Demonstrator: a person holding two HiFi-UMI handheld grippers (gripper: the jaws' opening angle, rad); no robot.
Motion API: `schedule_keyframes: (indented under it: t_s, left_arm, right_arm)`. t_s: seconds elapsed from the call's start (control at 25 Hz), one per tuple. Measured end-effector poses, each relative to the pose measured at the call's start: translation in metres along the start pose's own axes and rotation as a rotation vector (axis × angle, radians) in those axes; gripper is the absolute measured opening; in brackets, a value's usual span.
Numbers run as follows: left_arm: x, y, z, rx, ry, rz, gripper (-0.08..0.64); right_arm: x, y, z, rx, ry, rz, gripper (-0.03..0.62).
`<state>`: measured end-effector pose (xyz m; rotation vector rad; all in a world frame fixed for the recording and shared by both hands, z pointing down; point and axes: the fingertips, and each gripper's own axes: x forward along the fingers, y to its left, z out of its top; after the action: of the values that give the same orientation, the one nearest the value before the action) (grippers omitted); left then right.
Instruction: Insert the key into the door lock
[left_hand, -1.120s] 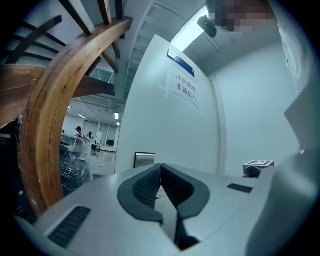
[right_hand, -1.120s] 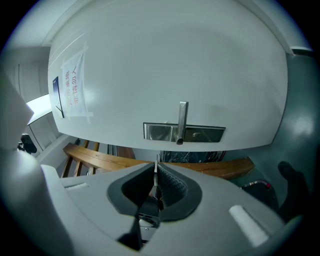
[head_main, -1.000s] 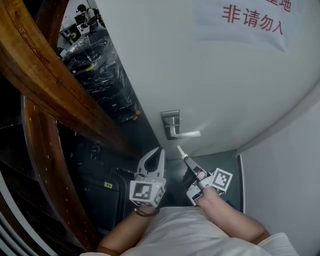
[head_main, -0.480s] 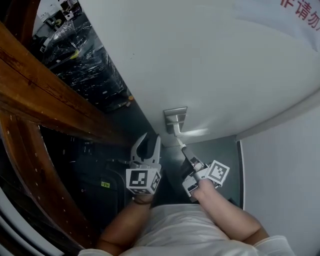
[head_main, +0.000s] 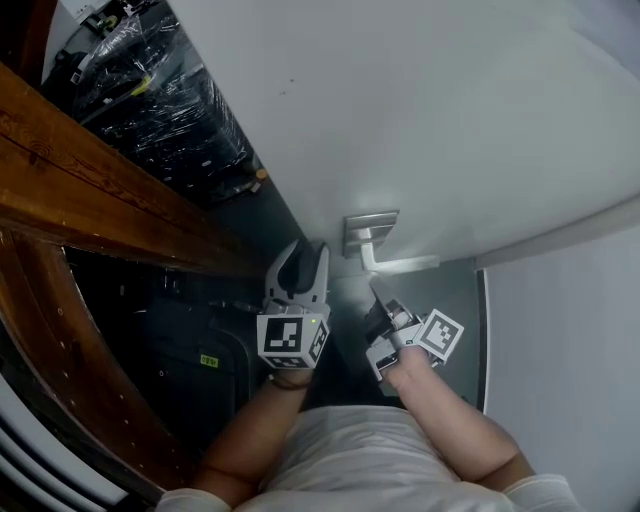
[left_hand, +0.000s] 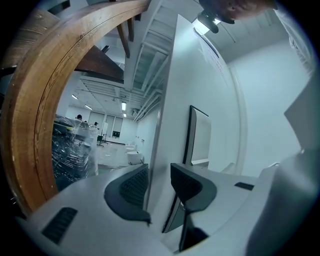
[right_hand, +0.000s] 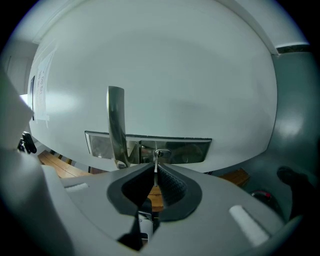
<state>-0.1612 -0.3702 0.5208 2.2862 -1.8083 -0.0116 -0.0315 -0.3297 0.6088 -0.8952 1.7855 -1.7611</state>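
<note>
Left gripper (head_main: 308, 256): left of the lock plate (head_main: 370, 232). Jaws spread wide, just been opening. The door edge (left_hand: 167, 125) stands between the pads untouched; nothing is held.

Handle (right_hand: 116, 125): at the plate's left part in the right gripper view. Keyhole (right_hand: 160, 153) is beside it, mid-plate.

Right gripper (right_hand: 155, 176): just below the plate, clamped on the key (right_hand: 156, 164). Blade tip points at the keyhole; contact unclear.

Judgement: keep the blade square to the plate, match it to the slot, advance straight. A tilted push would likely jam.

Soft overhead light (fisheye-warped, vignetted edges)
</note>
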Motion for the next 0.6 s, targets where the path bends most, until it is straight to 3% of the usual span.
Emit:
schedule_keyframes:
  t_s: [0.6]
  left_arm:
    - [0.007,0.001,0.002,-0.015,-0.007,-0.033,0.126]
  right_arm:
    - [-0.003,-0.009,0.002,-0.02,-0.012,-0.03,0.025]
